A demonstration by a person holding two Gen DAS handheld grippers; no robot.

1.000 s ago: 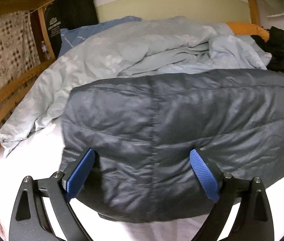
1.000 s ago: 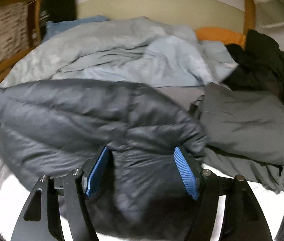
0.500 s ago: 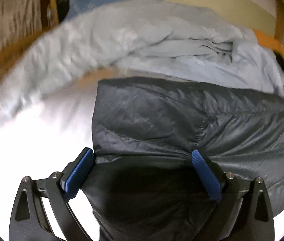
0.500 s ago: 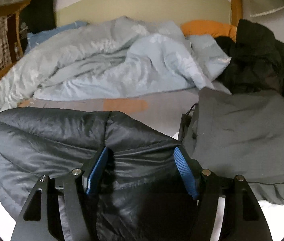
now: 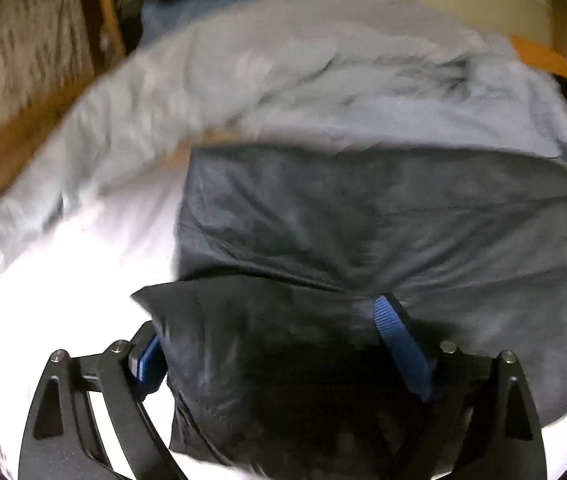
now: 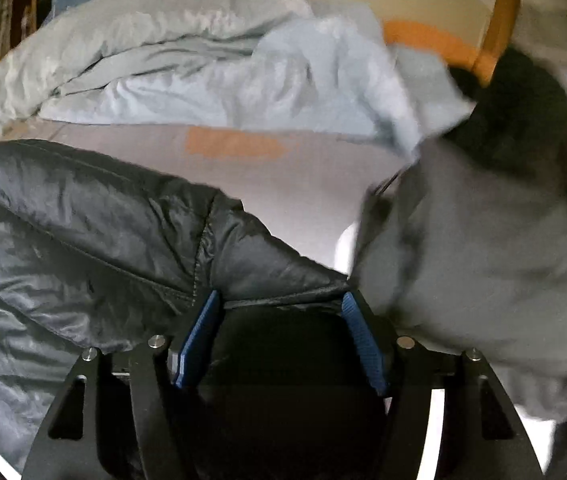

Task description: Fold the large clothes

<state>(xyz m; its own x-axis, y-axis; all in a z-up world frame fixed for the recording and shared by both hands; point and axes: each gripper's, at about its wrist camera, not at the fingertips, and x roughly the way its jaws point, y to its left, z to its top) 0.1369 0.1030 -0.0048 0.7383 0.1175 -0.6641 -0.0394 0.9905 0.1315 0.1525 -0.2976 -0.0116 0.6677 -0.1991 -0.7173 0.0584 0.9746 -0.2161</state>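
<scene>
Two hand-held grippers work your dark puffer jacket [image 5: 383, 216], which lies on the bed near its front edge. Your left hand-held gripper [image 5: 271, 344] has its fingers spread wide, with a fold of jacket bunched between them. Your right hand-held gripper [image 6: 279, 336] likewise straddles the hem, unclenched. Since a second ago you've pulled the near edge up and back, exposing white sheet [image 5: 83, 280].
</scene>
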